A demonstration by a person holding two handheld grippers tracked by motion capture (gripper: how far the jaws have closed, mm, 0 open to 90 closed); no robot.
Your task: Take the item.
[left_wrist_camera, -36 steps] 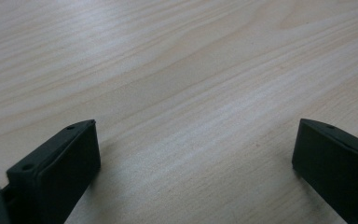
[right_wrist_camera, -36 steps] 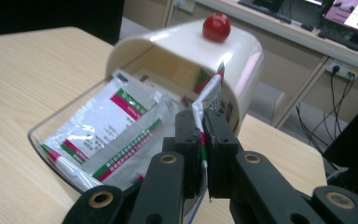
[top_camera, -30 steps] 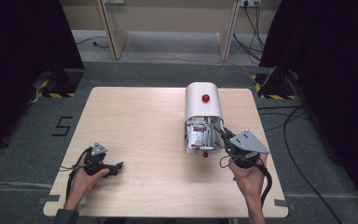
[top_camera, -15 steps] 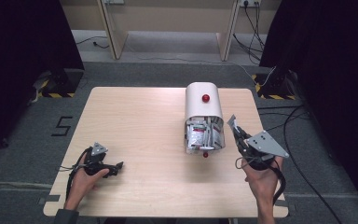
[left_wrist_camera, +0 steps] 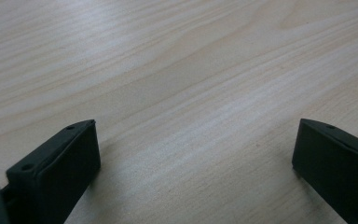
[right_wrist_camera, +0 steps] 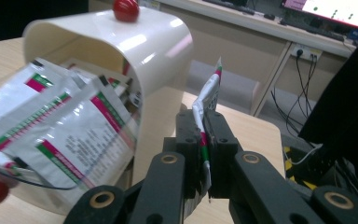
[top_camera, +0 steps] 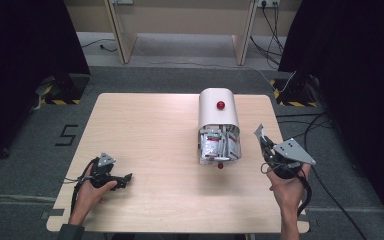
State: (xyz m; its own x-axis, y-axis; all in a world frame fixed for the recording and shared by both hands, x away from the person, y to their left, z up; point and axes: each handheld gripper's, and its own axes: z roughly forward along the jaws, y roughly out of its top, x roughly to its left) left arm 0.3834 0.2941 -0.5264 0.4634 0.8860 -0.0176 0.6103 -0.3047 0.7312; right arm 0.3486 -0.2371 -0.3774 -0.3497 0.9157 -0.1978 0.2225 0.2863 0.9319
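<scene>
A white arched container [top_camera: 218,114] with a red knob lies on the table, its open end stuffed with white sachets [top_camera: 219,145] printed in red and green. My right gripper [top_camera: 263,141] is just right of that open end, shut on one sachet [top_camera: 258,132] that sticks up edge-on from its jaws. In the right gripper view the held sachet [right_wrist_camera: 208,100] is clamped between the black jaws, beside the container [right_wrist_camera: 121,42] and its sachets [right_wrist_camera: 70,135]. My left gripper [top_camera: 125,178] rests low at the table's front left, open over bare wood [left_wrist_camera: 191,107].
The light wooden table [top_camera: 145,130] has bare room across its left and middle. A small red ball [top_camera: 220,165] sits at the container's front. Cables [top_camera: 330,190] trail on the grey floor to the right. Table legs and sockets stand at the back.
My right gripper has pulled away to the right from the container's open end, taking one sachet with it. The left gripper has stayed still.
</scene>
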